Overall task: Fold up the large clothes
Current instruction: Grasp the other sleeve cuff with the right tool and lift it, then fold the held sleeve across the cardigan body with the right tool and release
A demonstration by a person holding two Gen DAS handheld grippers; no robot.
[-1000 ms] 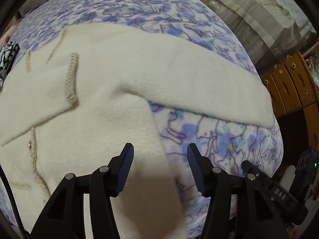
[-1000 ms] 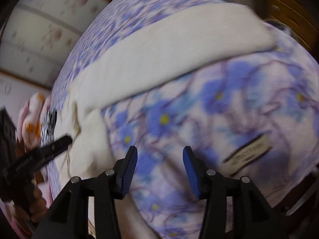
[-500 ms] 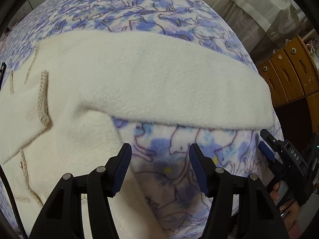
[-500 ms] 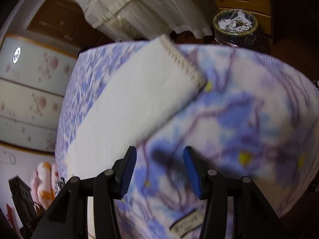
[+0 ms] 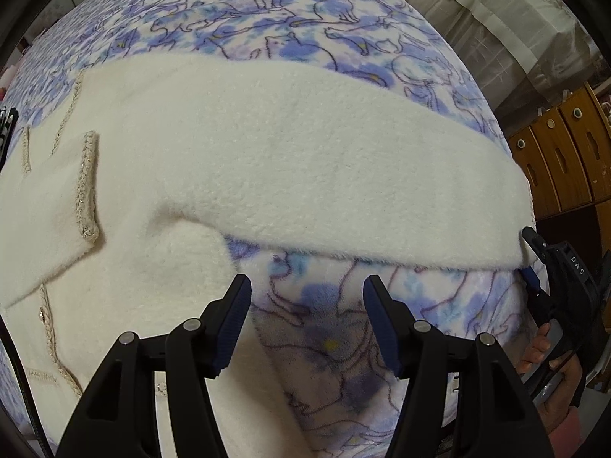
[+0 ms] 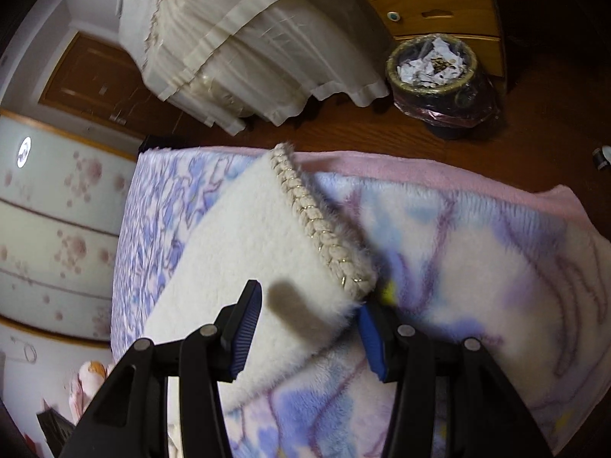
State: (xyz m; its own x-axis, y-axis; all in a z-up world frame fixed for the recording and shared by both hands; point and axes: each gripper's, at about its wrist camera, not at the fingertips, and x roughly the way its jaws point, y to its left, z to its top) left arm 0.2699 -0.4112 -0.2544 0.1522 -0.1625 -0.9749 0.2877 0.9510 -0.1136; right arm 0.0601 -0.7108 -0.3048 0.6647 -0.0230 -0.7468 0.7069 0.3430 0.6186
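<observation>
Bedroom scene: a bed covered by a fleecy blanket printed with blue and lilac cats [image 5: 298, 19] fills both wrist views, with a wooden chest of drawers [image 6: 431, 7], pale draped cloth [image 6: 244, 49] and a dark round waste bin full of paper scraps [image 6: 433, 72] on the brown floor at the far side. A large cream fleece jacket with braided beige trim [image 5: 160, 160] lies flat on the blanket, its body at the left and one long sleeve [image 5: 343, 175] stretched out to the right. The left gripper [image 5: 307, 324] hangs over the bare blanket just near of where that sleeve meets the body, its fingers spread and holding nothing; they have just been opening a little wider. The right gripper [image 6: 309, 336] is at the sleeve's end, fingers apart on either side of the braid-edged cuff [image 6: 320, 229]; the cuff's near corner sits between them, but the pads do not appear to press on it. The step in hand seems to be taking hold of the sleeve to fold it across the body. Next, the right fingers would need to close firmly on the cuff, and the left might pin or lift the sleeve near the shoulder, so the thick, floppy fleece carries over without bunching.
</observation>
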